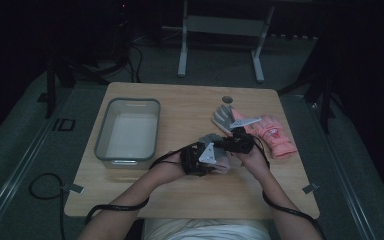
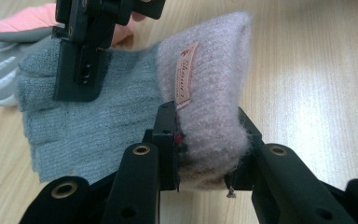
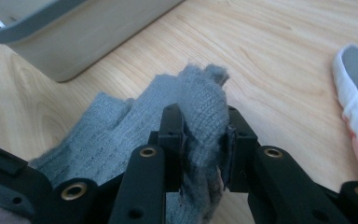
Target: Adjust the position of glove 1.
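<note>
Wool between both sets of jaws: we hold one grey knit glove (image 2: 88,121) with two grippers. Our left gripper (image 2: 200,154) is clamped on its pale pink cuff (image 2: 209,93), which carries a small sewn label; our right gripper (image 3: 204,149) is clamped on the grey finger end (image 3: 200,102). In the high view the glove hangs between the two near the middle of the table (image 1: 180,195), apparently just off the wood.

Done, in our judgement: the pickup. Left: carrying it to wherever it belongs, perhaps the grey bin (image 1: 102,131) to the left, which looks empty.

Further out: a pink glove (image 1: 275,134) and a grey-and-white one (image 1: 223,118), still on the table to the right.

Hard to read: dim overhead light, the label's lettering, and the glove's underside behind our hands.
</note>
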`<action>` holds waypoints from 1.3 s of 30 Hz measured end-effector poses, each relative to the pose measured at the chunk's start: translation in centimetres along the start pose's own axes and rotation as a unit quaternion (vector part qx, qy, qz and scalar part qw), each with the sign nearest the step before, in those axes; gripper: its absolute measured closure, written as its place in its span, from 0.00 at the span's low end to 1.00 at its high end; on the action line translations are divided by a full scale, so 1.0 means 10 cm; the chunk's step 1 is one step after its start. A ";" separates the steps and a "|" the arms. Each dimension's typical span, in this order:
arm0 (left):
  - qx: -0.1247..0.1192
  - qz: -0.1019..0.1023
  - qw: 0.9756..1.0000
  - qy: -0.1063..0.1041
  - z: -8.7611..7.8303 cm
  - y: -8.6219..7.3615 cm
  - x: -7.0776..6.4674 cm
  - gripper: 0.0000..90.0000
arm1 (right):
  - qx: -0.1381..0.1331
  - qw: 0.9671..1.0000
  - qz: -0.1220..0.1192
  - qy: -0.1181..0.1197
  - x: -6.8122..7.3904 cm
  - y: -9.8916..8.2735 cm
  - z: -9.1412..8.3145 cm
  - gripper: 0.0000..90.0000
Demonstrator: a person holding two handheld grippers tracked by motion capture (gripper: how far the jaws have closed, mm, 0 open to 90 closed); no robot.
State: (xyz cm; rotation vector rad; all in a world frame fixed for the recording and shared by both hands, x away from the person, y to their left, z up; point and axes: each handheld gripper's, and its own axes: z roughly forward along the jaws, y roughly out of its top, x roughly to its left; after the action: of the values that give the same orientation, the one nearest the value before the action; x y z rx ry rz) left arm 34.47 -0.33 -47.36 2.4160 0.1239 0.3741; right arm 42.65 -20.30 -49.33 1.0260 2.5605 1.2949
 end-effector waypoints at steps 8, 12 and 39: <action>0.002 -0.001 1.000 0.015 -0.21 0.00 0.10 0.77 | -0.010 1.000 -0.011 0.000 0.09 0.23 0.00 0.82; 0.006 -0.002 1.000 0.017 -0.31 0.00 0.13 0.77 | -0.011 1.000 -0.016 -0.001 0.14 0.32 0.02 0.82; 0.025 -0.013 0.999 0.042 -0.87 -0.10 0.34 0.76 | -0.023 0.999 -0.034 0.009 0.45 0.88 0.20 0.82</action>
State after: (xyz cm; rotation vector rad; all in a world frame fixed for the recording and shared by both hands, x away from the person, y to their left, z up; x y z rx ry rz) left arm 35.11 6.41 -40.91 2.4469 0.2030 0.4659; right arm 44.51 -12.57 -43.16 0.9141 2.5434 1.3445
